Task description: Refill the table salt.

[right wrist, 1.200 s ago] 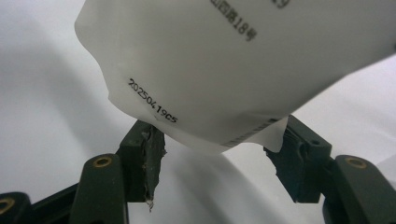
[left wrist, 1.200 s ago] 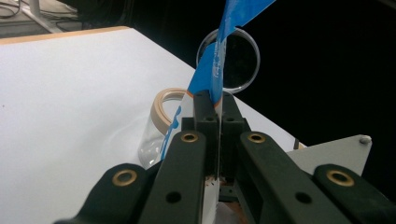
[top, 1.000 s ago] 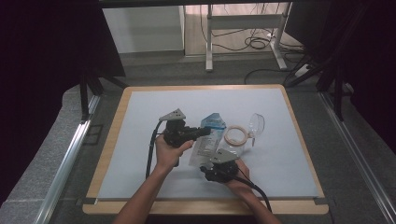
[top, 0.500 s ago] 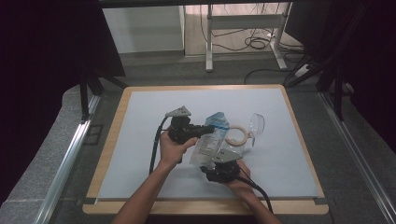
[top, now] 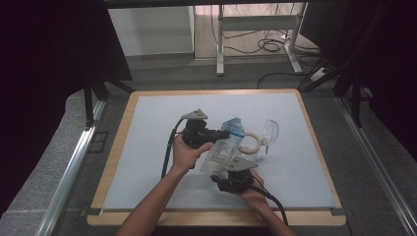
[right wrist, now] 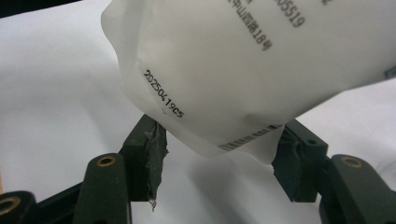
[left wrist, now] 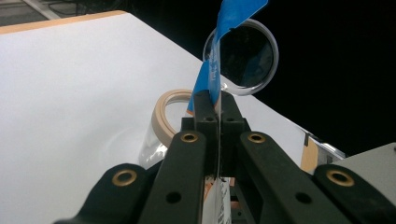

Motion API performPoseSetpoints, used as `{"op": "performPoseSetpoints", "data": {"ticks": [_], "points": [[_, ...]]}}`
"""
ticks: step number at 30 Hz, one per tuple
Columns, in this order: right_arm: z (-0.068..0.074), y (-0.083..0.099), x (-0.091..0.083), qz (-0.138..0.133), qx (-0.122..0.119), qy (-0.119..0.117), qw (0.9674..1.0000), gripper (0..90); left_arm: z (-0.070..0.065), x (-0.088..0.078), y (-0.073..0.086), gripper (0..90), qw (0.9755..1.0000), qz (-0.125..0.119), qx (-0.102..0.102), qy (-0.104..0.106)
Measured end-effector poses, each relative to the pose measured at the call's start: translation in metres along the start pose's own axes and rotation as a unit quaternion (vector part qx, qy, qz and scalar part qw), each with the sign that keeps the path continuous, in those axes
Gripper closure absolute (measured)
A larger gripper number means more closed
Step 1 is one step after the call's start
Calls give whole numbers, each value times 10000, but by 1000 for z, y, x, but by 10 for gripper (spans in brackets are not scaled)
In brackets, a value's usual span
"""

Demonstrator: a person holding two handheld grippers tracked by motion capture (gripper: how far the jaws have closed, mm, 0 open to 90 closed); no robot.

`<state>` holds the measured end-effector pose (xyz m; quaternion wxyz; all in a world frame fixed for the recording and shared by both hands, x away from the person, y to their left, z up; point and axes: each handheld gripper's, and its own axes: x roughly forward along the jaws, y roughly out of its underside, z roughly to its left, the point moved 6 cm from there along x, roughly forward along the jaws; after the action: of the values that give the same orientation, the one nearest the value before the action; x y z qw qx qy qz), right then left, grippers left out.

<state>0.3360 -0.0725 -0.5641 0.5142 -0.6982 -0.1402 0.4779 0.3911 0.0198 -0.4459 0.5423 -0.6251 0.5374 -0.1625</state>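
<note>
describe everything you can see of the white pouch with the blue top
The pouch is a soft, plump white plastic bag with a flat blue top edge, black printed text, a date code and a small barcode near its bottom. It lies tilted over the white table, blue end pointing away from the person. The left tool is shut on the blue top strip; the right tool grips its bulging bottom end. Beside it lie a tape ring and a clear round lid.
</note>
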Motion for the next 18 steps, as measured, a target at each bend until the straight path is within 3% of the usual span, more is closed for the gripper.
{"op": "performPoseSetpoints", "data": {"ticks": [18], "points": [[1,-4,-3,-113,119,-134,9998,410,2,6,-6,900,10000,88,5,-12]]}}
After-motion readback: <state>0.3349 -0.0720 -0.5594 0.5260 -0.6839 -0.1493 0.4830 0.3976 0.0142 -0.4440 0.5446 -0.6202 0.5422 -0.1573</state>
